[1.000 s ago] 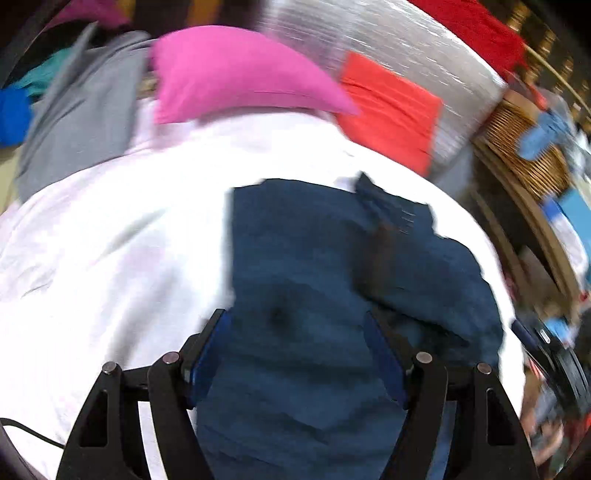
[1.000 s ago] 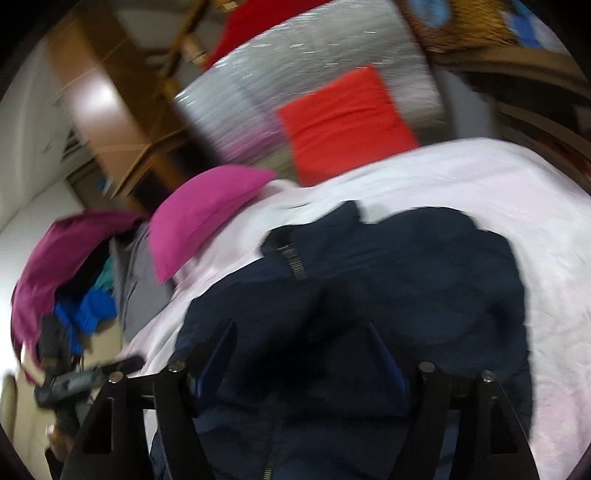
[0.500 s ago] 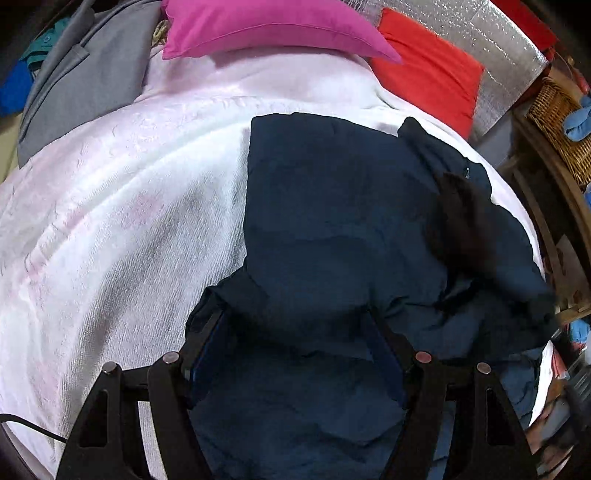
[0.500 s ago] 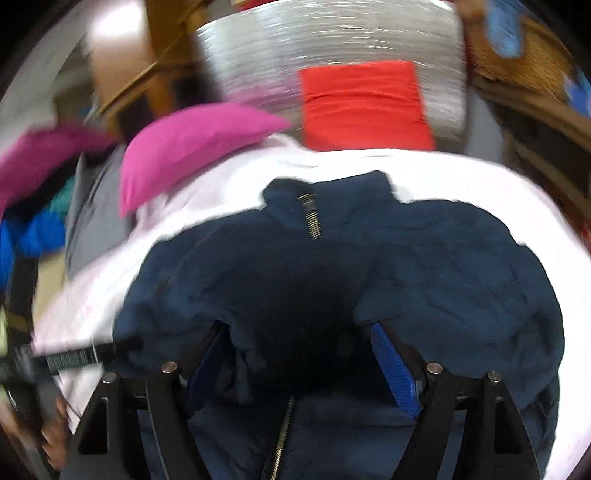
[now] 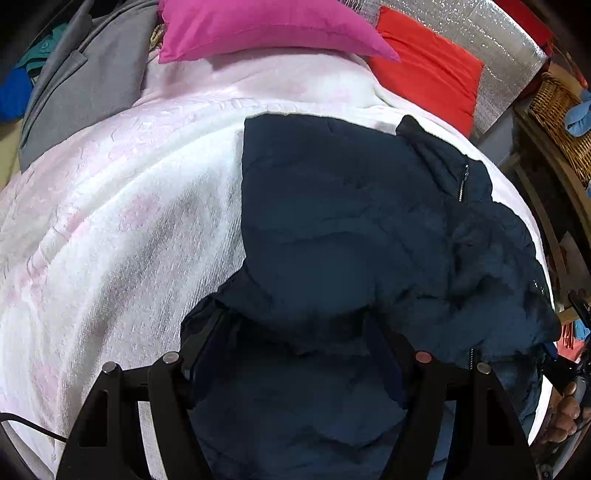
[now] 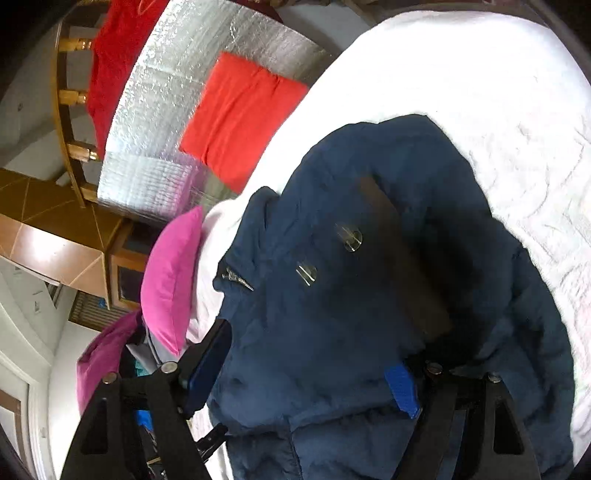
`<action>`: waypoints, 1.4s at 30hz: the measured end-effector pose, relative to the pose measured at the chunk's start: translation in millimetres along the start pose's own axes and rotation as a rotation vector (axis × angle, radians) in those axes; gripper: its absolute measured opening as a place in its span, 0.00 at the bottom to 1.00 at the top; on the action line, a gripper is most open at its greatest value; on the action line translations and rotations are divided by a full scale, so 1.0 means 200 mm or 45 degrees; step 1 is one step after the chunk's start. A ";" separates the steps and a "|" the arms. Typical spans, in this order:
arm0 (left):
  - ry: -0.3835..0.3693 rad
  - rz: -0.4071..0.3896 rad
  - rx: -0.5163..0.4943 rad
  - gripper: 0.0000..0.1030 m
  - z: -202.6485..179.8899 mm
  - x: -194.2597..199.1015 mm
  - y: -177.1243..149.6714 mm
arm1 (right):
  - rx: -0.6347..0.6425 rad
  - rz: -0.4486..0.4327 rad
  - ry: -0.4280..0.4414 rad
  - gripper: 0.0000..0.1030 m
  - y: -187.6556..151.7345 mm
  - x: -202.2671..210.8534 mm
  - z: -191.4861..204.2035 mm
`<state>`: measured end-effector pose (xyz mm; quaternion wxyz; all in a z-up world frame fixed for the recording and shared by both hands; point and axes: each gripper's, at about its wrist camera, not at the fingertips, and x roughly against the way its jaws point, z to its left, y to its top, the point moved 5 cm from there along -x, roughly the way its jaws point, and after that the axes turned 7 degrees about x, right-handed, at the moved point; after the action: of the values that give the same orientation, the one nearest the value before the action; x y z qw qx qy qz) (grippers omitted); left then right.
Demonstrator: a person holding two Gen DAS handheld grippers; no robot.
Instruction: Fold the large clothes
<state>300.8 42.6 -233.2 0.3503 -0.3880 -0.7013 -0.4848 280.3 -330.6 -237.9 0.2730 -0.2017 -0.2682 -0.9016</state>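
Observation:
A dark navy padded jacket point(image 5: 343, 221) lies on a white blanket point(image 5: 122, 221) on a bed, collar and zipper toward the far right. My left gripper point(image 5: 295, 332) is open over the jacket's near part, its fingers spread wide with bunched cloth lying between them. In the right wrist view the jacket point(image 6: 332, 314) shows its collar, a zipper and two round snaps. My right gripper point(image 6: 306, 365) is open, with jacket cloth bulging between its blue pads. A dark blurred strip crosses the jacket in that view.
A pink pillow point(image 5: 266, 26) and a red pillow point(image 5: 428, 74) lie at the bed's head against a silver foil panel point(image 5: 491, 40). Grey clothing point(image 5: 81, 88) lies at the left. A wicker basket point(image 5: 561, 118) stands right. A hand point(image 5: 565, 417) shows at lower right.
The left view came closer and steadied over the jacket, with cloth now bunched between its fingers. The right gripper swung and rolled, so the bed now appears tilted.

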 end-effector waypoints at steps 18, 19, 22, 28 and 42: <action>0.090 -0.097 -0.031 0.72 0.03 0.00 0.07 | 0.359 -0.213 -0.225 0.15 0.08 0.07 0.10; 0.098 -0.085 -0.034 0.72 0.02 -0.02 0.06 | 0.341 -0.166 -0.264 0.15 0.08 0.04 0.06; 0.130 -0.081 -0.058 0.72 0.00 -0.03 0.05 | 0.289 -0.056 -0.343 0.17 0.08 -0.03 -0.04; 0.085 -0.100 -0.020 0.72 0.01 0.01 0.08 | 0.295 -0.171 -0.283 0.48 0.18 0.16 -0.01; -0.100 -0.054 0.135 0.72 0.10 0.01 0.15 | 0.172 -0.035 -0.286 0.72 0.28 0.07 -0.27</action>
<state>323.2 68.7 -225.1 0.3320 -0.3727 -0.7473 -0.4387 291.1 -406.8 -252.1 0.2419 -0.2787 -0.3599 -0.8569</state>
